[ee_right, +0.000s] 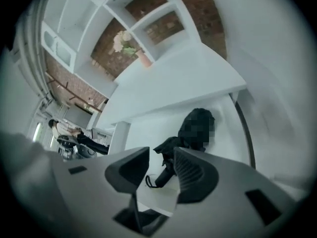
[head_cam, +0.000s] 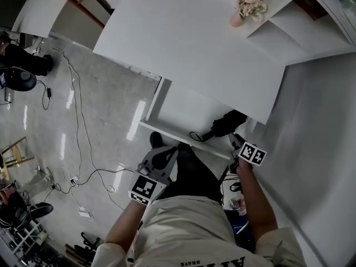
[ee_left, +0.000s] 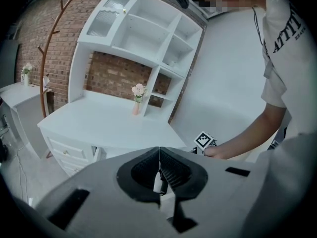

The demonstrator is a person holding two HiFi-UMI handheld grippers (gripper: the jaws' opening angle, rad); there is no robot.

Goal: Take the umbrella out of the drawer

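A black folded umbrella (head_cam: 225, 124) lies in the open white drawer (head_cam: 181, 105) under the desk, at the drawer's right end, its handle and wrist strap toward the front rim. In the right gripper view the umbrella (ee_right: 196, 127) lies just beyond my right gripper (ee_right: 162, 163), whose jaws stand apart with nothing pressed between them; the handle shows through the gap. In the head view my right gripper (head_cam: 237, 142) hovers at the drawer's front right corner. My left gripper (head_cam: 157, 144) is at the front rim further left, shut and empty (ee_left: 159, 153).
The white desk top (head_cam: 194, 43) overhangs the drawer's back. A vase of flowers (head_cam: 248, 5) and a shelf unit (head_cam: 300, 21) stand at its far end. A white wall (head_cam: 322, 138) is close on the right. Cables (head_cam: 78, 149) run over the floor at left.
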